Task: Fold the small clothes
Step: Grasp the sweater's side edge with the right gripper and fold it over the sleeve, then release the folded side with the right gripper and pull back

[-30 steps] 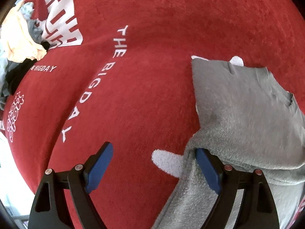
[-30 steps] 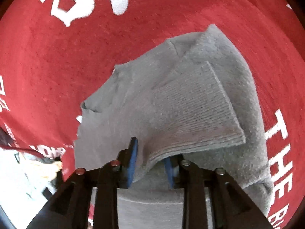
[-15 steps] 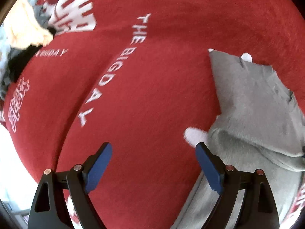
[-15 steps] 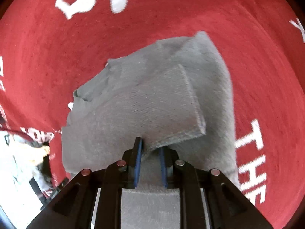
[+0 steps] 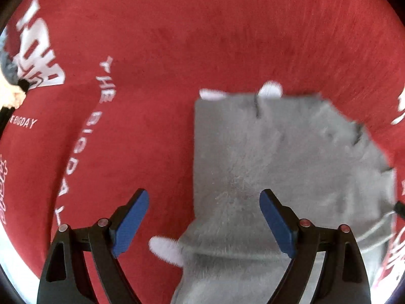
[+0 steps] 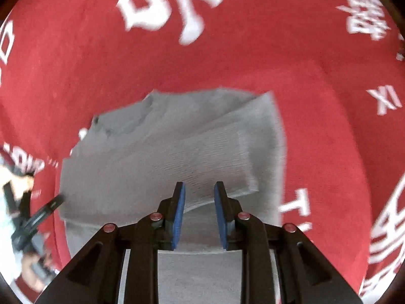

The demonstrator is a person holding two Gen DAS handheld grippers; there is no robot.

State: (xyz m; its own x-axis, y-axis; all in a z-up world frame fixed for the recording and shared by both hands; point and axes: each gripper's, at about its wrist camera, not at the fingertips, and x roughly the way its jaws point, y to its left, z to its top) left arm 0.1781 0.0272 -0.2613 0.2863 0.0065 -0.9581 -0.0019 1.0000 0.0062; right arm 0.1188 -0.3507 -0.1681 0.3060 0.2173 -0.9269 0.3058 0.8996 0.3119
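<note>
Grey fleece garment (image 5: 278, 157), partly folded, lies flat on a red printed cloth (image 5: 177, 50). It looks soft, light and floppy; best pinched at a hem corner. Left gripper (image 5: 202, 217) gapes wide above its edge. Right gripper (image 6: 198, 197) is opening, ribbed cuff (image 6: 215, 157) loose between its jaws.

The surface (image 5: 227, 50) is covered by a red fleece cloth (image 6: 316, 139) that fills both views. White lettering "THE BIGDAY" (image 5: 101, 106) runs down it to the left of the left tongs, with a smaller repeat of the same words (image 5: 21, 124) farther left. Large white block characters (image 5: 38, 58) sit at the upper left of that view. Ahead of the right tongs, well apart, large white brush characters (image 6: 177, 2) cross the cloth; "XI" (image 6: 384, 101) lies to the far right. A blurred pile of cream, grey and black fabric (image 5: 10, 86) lies at the far left edge.
</note>
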